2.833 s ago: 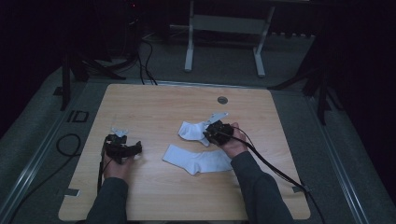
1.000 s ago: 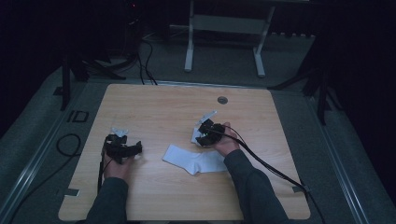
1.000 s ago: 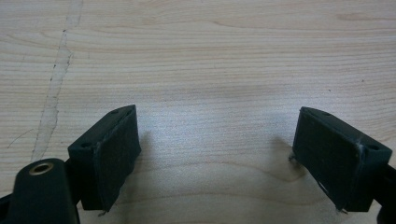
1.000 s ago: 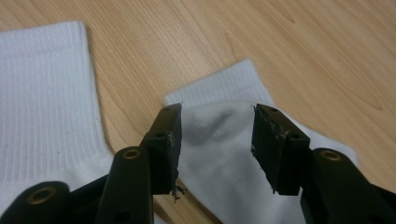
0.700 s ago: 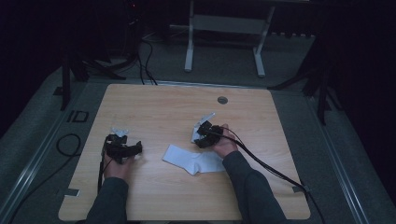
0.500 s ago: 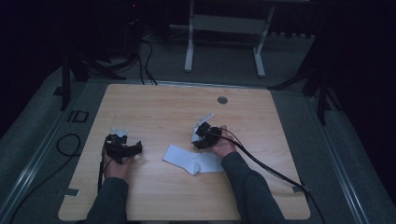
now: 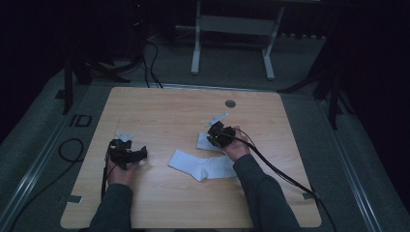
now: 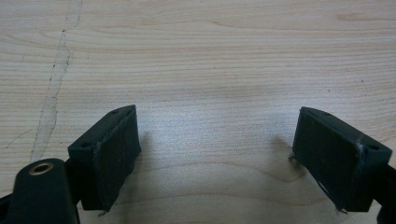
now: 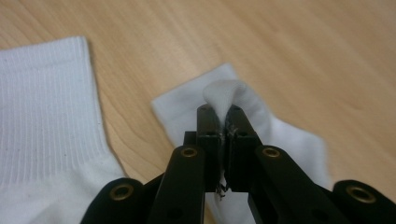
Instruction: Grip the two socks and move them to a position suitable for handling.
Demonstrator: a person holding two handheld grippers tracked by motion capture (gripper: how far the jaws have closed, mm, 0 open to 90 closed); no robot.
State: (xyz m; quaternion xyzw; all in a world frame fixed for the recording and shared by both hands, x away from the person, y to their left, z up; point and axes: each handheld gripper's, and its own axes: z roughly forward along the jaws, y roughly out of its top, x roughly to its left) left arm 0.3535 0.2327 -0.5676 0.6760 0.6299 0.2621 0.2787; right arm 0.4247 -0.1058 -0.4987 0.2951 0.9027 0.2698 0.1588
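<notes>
Two white socks lie on the bench [image 7: 159,111] — we see one flat sock [image 7: 200,165] near the middle, toe end toward our left side, and a smaller sock [image 7: 204,141] just beyond it, by our right hand. Our right gripper [image 9: 223,112] is clenched on the smaller sock [image 9: 222,95]: in the right gripper view the jaws meet with a fold of white cloth pinched up between the pads, the rest of that sock spread on the wood beneath. Those jaws have just been closing, cloth between them. The flat sock [image 9: 46,116] shows at that view's left, ribbed cuff toward the far side, apart from the pinched one by a strip of bare bench. In the high view our right gripper [image 7: 218,137] sits over the smaller sock's near edge, its cable trailing back toward the bench's right corner.

Our left gripper [image 7: 126,153] rests on the bench at the left, well apart from both socks. In the left gripper view its jaws stand wide and released — bare wood [image 8: 210,70] between them, nothing gripped.
</notes>
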